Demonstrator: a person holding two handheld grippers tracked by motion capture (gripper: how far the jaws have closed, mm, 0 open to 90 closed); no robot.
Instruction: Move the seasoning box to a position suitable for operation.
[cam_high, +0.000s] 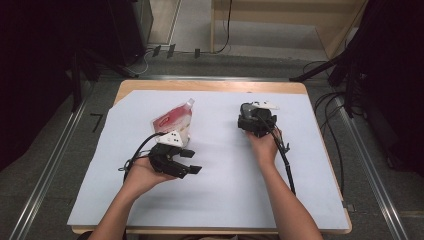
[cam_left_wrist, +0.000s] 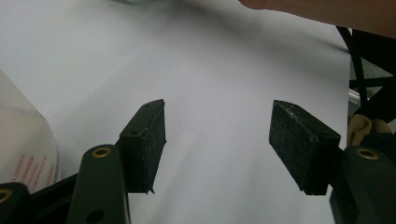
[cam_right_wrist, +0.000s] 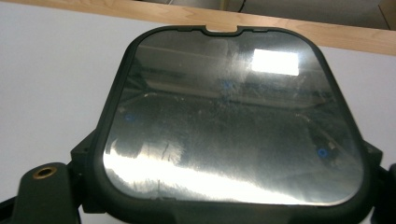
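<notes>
A: High view first. Why does the left gripper (cam_high: 191, 161) sit idle beside the pouch (cam_high: 172, 120)?

B: It looks like it is waiting. Its jaws stand wide apart with nothing between them (the left gripper view shows bare sheet (cam_left_wrist: 219, 70) between the two pads). The pouch lies flat on the sheet, spout pointing away from the person, just beyond that gripper, so it is within easy reach.

A: And the right gripper (cam_high: 255, 114)?

B: It is out over the far right half of the sheet and carries the work. In the right gripper view a dark, glossy panel (cam_right_wrist: 233, 126) with rounded corners sits between its jaws, tilted up towards the camera, with the table's wooden edge (cam_right_wrist: 187, 16) behind it.

A: Is it actually gripped?

B: The pads are hidden under the rim, but the panel rides clear of the sheet, so I judge the jaws are clamped on its lower sides.

A: Why hold it low like that?

B: Probably to keep the shiny face untouched and the panel steady while it is set down.
</notes>
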